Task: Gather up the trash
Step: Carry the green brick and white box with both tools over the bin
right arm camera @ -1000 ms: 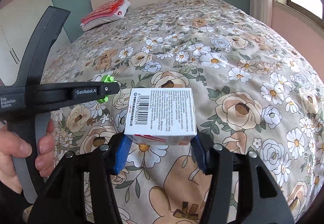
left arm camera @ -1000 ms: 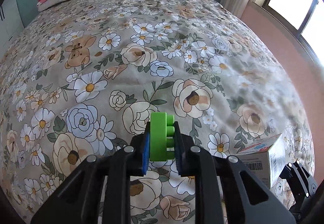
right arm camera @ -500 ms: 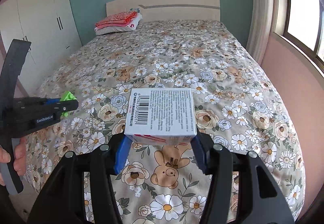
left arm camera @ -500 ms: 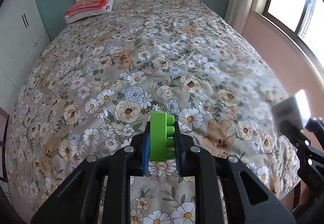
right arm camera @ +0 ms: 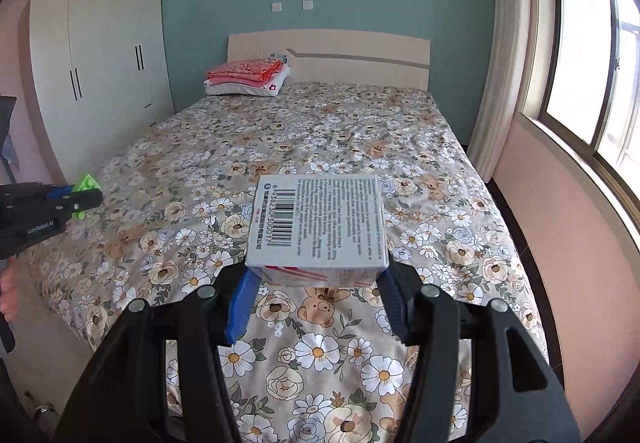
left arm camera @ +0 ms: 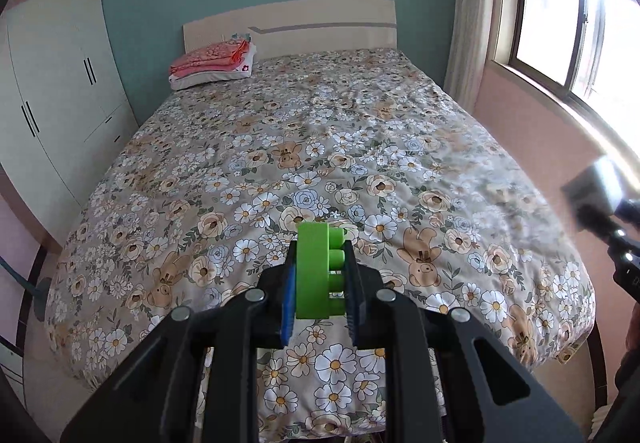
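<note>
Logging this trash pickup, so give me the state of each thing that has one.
left gripper: shut on green block
right gripper: shut on small carton
wardrobe: doors closed
folded bedding: stacked by headboard

Glossy green plastic brick (left arm camera: 316, 271); matt printed cardboard box (right arm camera: 318, 223); soft floral cloth bedspread (left arm camera: 360, 147).

We have pulled both tools up and back from the bed (left arm camera: 360, 163); the wardrobe (left arm camera: 52, 103) and window (left arm camera: 560, 23) now fill the frame edges.
</note>
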`<control>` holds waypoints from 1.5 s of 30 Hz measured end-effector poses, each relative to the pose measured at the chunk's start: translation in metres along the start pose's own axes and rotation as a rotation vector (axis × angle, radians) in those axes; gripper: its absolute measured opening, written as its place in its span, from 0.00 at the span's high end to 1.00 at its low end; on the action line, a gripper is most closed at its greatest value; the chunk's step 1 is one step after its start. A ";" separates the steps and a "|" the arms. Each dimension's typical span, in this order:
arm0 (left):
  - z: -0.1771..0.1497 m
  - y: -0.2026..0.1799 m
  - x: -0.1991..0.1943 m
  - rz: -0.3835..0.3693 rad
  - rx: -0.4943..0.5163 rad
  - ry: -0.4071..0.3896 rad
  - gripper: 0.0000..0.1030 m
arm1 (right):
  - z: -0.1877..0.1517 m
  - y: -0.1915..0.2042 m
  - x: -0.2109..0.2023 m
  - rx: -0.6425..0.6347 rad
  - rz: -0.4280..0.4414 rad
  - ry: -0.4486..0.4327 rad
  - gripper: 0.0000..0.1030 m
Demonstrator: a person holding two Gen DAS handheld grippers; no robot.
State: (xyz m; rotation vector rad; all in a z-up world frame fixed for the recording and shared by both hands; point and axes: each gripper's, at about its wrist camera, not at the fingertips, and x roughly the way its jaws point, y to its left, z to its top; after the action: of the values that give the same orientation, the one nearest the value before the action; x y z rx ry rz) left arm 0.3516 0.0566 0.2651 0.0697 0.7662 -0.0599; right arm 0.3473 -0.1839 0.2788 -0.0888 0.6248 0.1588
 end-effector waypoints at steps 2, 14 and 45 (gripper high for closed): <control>-0.011 0.004 -0.022 -0.003 -0.001 -0.025 0.78 | -0.005 0.002 -0.023 -0.008 -0.003 -0.017 0.47; -0.094 0.019 -0.089 -0.063 0.032 -0.076 0.78 | -0.060 0.023 -0.115 -0.090 0.003 -0.071 0.47; -0.349 -0.002 0.033 -0.310 0.013 0.310 0.78 | -0.297 0.058 -0.057 -0.214 0.160 0.250 0.47</control>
State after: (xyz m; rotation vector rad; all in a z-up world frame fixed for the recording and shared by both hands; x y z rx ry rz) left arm 0.1343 0.0828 -0.0086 -0.0297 1.0816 -0.3550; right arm 0.1209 -0.1726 0.0702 -0.2683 0.8632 0.3731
